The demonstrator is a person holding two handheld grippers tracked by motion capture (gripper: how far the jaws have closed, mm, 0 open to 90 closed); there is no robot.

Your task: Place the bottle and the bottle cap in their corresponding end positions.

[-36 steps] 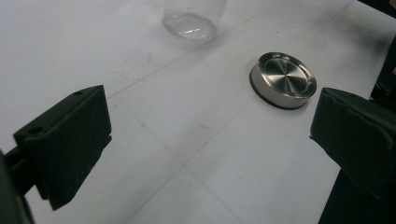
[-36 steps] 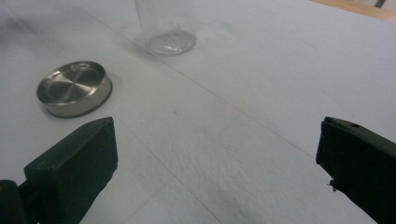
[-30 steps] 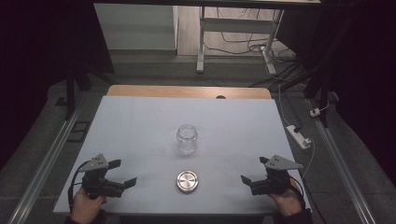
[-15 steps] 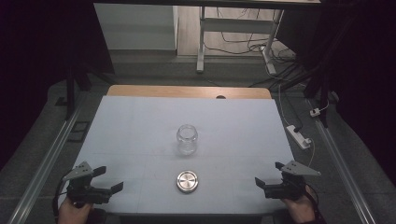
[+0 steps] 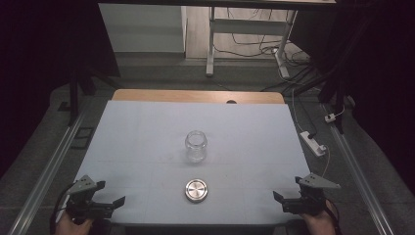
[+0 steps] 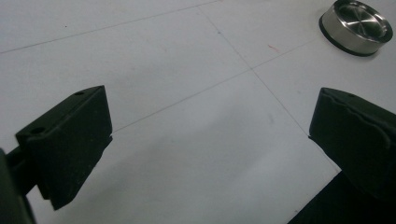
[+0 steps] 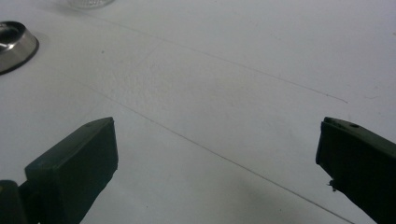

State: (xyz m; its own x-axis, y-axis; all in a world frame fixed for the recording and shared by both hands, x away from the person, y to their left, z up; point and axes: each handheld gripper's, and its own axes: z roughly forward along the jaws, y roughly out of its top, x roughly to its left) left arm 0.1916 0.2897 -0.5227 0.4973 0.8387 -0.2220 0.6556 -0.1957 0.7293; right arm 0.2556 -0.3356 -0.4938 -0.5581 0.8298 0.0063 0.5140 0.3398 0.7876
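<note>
From the high view I see my left tool [image 5: 98, 205] at the near left corner of the bench [image 5: 147, 127], with my hand [image 5: 68, 226] behind it at the bench's near edge. My right tool [image 5: 288, 201] sits at the near right corner, just inside the bench's edge. Both are well apart from the things in the middle. The glass jar [image 5: 196, 145] stands upright and uncapped at the centre of the bench, and the round metal lid [image 5: 196, 190] lies flat on the bench nearer to me, apart from the jar and roughly in line with it, between the two tools.

In the left gripper view, the left tool [image 6: 205, 140] has its jaws spread wide with nothing between them but bare white bench [image 6: 163, 70]. The lid [image 6: 357, 26] lies far to the right, well beyond the jaws.

In the right gripper view, the right tool [image 7: 217, 158] is likewise spread wide over bare bench [image 7: 243, 60]. The lid [image 7: 14, 44] shows at the far left edge, and the base of the jar [image 7: 88, 3] just peeks in at the top.
</note>
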